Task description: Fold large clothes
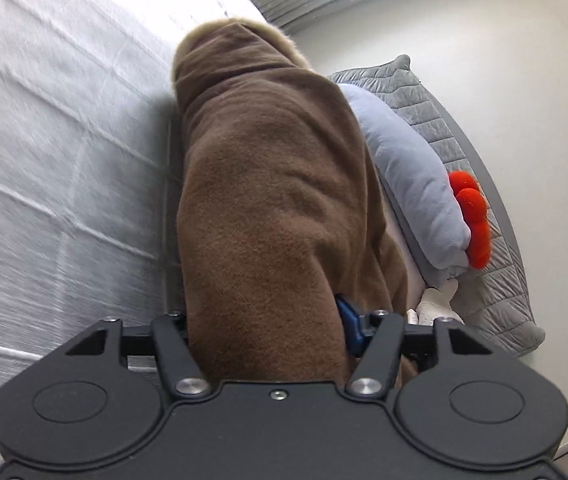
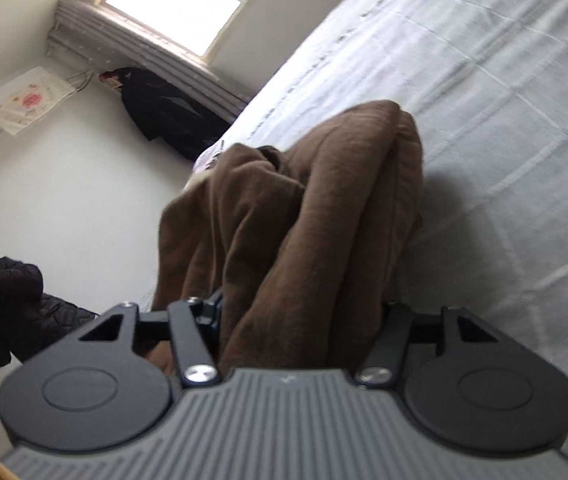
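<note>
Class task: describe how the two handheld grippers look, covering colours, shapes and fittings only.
The left gripper has a smooth black body with two round housings, black linkage bars, silver screws and a blue finger part. The right gripper has the same black housings, bars and silver screws, but a ribbed grey centre plate. No cables or sleeves show.

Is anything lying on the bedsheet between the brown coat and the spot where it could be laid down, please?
Nothing visible: the white bedsheet beside the brown coat looks bare; both hand-held grippers already clamp the coat.
</note>
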Motion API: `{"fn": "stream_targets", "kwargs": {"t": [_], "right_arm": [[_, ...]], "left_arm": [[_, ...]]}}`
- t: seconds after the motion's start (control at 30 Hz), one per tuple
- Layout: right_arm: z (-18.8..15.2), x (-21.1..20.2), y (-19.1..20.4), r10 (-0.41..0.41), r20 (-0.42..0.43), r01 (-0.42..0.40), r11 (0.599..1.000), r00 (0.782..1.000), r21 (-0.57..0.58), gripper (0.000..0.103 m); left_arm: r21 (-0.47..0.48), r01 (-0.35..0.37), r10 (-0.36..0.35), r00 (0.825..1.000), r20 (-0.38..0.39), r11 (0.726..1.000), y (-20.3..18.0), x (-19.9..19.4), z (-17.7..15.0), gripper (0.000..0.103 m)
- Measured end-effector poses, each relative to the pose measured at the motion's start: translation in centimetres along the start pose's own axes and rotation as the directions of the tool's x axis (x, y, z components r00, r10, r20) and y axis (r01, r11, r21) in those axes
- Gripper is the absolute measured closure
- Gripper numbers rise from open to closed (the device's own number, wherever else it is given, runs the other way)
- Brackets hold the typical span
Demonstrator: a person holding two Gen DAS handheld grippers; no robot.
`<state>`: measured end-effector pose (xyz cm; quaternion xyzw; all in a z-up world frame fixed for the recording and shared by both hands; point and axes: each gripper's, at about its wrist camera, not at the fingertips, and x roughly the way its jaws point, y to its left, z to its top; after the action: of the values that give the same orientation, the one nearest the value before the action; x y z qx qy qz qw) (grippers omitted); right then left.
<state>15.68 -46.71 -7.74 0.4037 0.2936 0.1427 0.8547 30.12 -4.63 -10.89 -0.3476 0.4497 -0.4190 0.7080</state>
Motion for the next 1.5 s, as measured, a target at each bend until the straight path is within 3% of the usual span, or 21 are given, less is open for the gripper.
{"fn": "stream_targets", "kwargs": {"t": [0.17, 0.37, 0.43, 0.57, 0.67, 0.73, 0.9, 1.0, 1.13, 1.27, 1.4, 1.43, 1.47, 1.5], "right_arm": [[-0.2, 5.8, 5.8, 0.037, -0.041, -0.041, 0.996, 0.998, -0.078, 0.047], [-1.0, 14.3, 11.2, 0.105, -0.078, -0.113, 0.988, 0.991, -0.101, 0.048], [-1.5, 16.0, 11.4, 0.094, -0.083, -0.101, 0.991, 0.992, -0.084, 0.048], [-1.6, 18.0, 9.6, 0.012, -0.092, -0.014, 1.000, 0.996, -0.026, 0.044], [-1.9, 16.9, 8.8, 0.010, -0.089, -0.014, 0.999, 0.996, -0.043, 0.035], [-1.7, 15.7, 9.5, -0.028, -0.078, 0.020, 0.995, 0.997, -0.102, 0.031], [-1.5, 10.5, 12.2, -0.081, -0.003, 0.078, 0.973, 0.997, -0.216, 0.029], [-2.4, 7.6, 14.1, -0.071, 0.030, 0.077, 0.963, 0.997, -0.257, 0.026], [-4.0, 6.4, 16.4, -0.059, 0.008, 0.059, 0.956, 0.998, -0.287, 0.022], [-6.2, 6.7, 17.5, -0.122, -0.026, 0.108, 0.946, 0.992, -0.306, 0.022], [-7.8, 6.9, 16.5, -0.125, -0.056, 0.105, 0.957, 0.991, -0.270, 0.022], [-7.9, 6.9, 16.1, -0.122, -0.063, 0.103, 0.963, 0.990, -0.249, 0.024], [-8.0, 6.8, 15.7, -0.112, -0.071, 0.092, 0.967, 0.991, -0.238, 0.033], [-8.2, 6.6, 15.4, -0.092, -0.078, 0.072, 0.970, 0.993, -0.230, 0.038]], "left_arm": [[0.039, -0.072, 0.069, 0.995, 0.071, 0.997, 1.1, -5.2, 3.4, 0.045], [0.095, -0.222, 0.204, 0.965, 0.166, 0.970, 2.7, -11.5, 9.0, 0.043], [0.093, -0.273, 0.255, 0.952, 0.166, 0.958, 3.9, -12.1, 10.4, 0.038], [-0.004, -0.346, 0.345, 0.933, 0.103, 0.938, 7.8, -10.8, 11.2, 0.024], [-0.031, -0.298, 0.299, 0.946, 0.122, 0.954, 8.7, -11.1, 10.8, 0.023], [-0.017, -0.312, 0.311, 0.940, 0.137, 0.950, 8.3, -11.7, 10.3, 0.022], [0.084, -0.434, 0.407, 0.886, 0.223, 0.897, 5.2, -13.7, 7.9, 0.018], [0.120, -0.484, 0.436, 0.853, 0.287, 0.867, 3.5, -15.1, 5.6, 0.018], [0.129, -0.456, 0.398, 0.860, 0.319, 0.881, 1.5, -17.2, 2.3, 0.018], [0.120, -0.471, 0.412, 0.849, 0.330, 0.874, -0.2, -18.0, -1.1, 0.018], [0.097, -0.431, 0.361, 0.841, 0.402, 0.897, 0.1, -19.0, -4.2, 0.020], [0.102, -0.400, 0.323, 0.845, 0.427, 0.911, 0.2, -19.4, -4.9, 0.020], [0.095, -0.381, 0.305, 0.844, 0.442, 0.920, 0.3, -19.7, -5.2, 0.023], [0.092, -0.365, 0.289, 0.848, 0.444, 0.927, 0.3, -19.9, -5.3, 0.030]]}}
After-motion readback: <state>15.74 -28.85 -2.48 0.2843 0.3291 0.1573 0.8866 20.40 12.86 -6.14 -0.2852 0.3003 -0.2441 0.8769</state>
